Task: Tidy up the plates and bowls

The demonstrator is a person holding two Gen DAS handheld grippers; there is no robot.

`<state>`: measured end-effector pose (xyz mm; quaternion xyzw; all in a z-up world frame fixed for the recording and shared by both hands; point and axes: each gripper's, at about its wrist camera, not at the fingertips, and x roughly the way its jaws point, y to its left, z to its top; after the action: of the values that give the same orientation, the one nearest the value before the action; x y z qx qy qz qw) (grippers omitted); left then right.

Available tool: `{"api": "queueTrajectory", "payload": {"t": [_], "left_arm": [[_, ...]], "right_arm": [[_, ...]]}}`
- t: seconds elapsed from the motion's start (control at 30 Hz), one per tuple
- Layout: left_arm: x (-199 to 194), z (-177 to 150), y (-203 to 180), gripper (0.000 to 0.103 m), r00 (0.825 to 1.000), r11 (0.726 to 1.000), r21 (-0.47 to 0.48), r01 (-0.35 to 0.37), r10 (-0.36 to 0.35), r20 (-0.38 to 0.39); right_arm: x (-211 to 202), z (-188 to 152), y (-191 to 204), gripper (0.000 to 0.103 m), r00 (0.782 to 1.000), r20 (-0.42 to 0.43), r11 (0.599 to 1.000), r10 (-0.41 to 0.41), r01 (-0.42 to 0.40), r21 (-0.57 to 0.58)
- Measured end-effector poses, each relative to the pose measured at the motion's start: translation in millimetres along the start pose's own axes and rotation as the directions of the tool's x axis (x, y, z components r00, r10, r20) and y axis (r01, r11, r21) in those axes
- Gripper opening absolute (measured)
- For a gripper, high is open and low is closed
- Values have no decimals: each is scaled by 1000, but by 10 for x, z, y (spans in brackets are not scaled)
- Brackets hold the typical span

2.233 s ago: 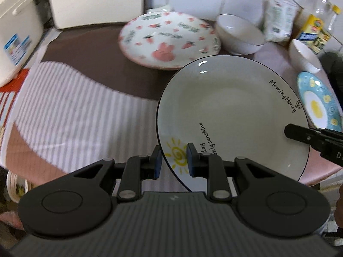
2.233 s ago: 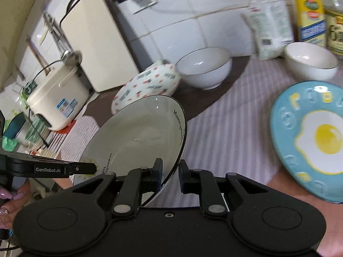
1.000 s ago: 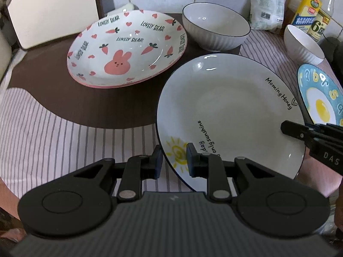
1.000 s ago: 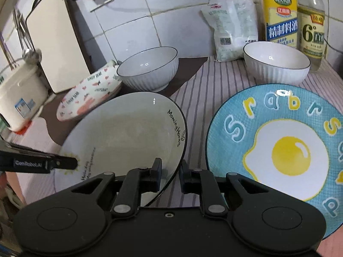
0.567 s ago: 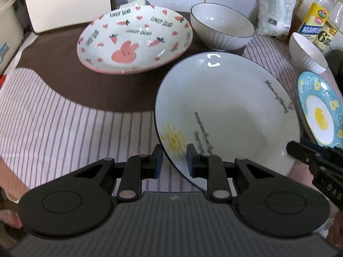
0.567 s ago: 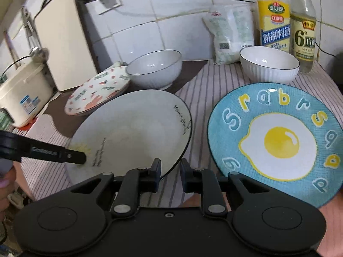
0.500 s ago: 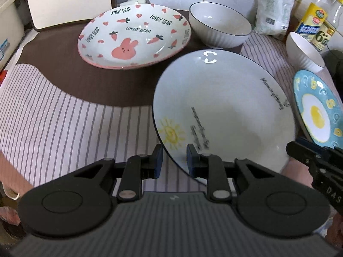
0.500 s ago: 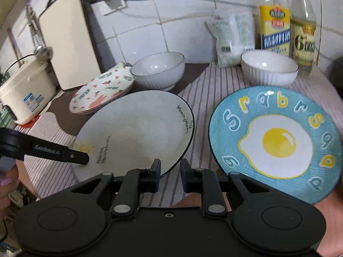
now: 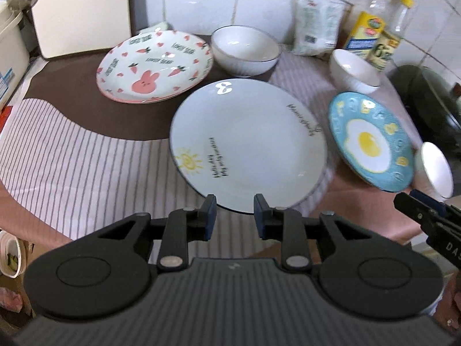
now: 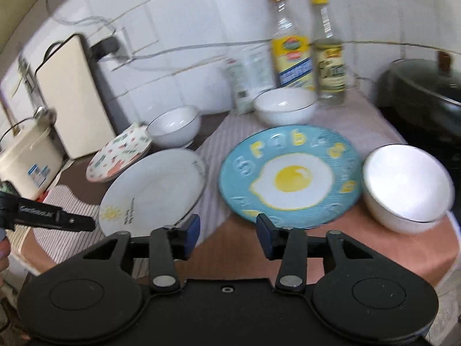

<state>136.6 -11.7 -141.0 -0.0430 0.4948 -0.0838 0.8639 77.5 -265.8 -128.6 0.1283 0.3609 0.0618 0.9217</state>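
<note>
where stripes end, round glossy white plate (image 9: 253, 144), flat on cloth (image 9: 72, 167)

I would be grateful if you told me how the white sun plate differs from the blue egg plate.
The white sun plate is plain white with a small yellow sun, black lettering and a thin dark rim; the blue egg plate is blue with a large fried egg and letters around it. The white one looks wider. It lies left of the blue one, nearer the bunny plate. Both are round and lie flat on the cloth, with no gripper on them.
</note>
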Motion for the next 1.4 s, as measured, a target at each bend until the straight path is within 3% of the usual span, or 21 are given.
{"api": "queueTrajectory", "payload": {"t": [0.1,0.43,0.53,0.83,0.93,1.13,1.4], "left_arm": [[-108,-3,-147,32,999,999,27,36,-36,13],[-326,102,-776,42,988,977,153,148,-154,32],[-324,154,-952,50,984,967,194,167,-174,22],[-166,423,-1282,65,972,923,319,214,-233,22],[-13,556,-1347,67,972,908,363,209,-235,28],[471,822,-1414,67,973,869,446,212,-231,-13],[1093,1099,-1457,66,972,818,525,236,-208,-112]], "right_arm": [[-147,-30,-72,62,1000,20,999,-14,13,31],[-426,-157,-312,77,996,64,991,-56,48,122],[-433,-182,-381,89,992,100,985,-78,61,159],[-271,-234,-574,89,978,178,963,-108,59,263],[-100,-260,-649,89,985,150,950,-87,37,309],[268,-335,-774,89,992,109,906,-71,19,422],[613,-290,-756,86,992,103,895,-75,22,445]]}}
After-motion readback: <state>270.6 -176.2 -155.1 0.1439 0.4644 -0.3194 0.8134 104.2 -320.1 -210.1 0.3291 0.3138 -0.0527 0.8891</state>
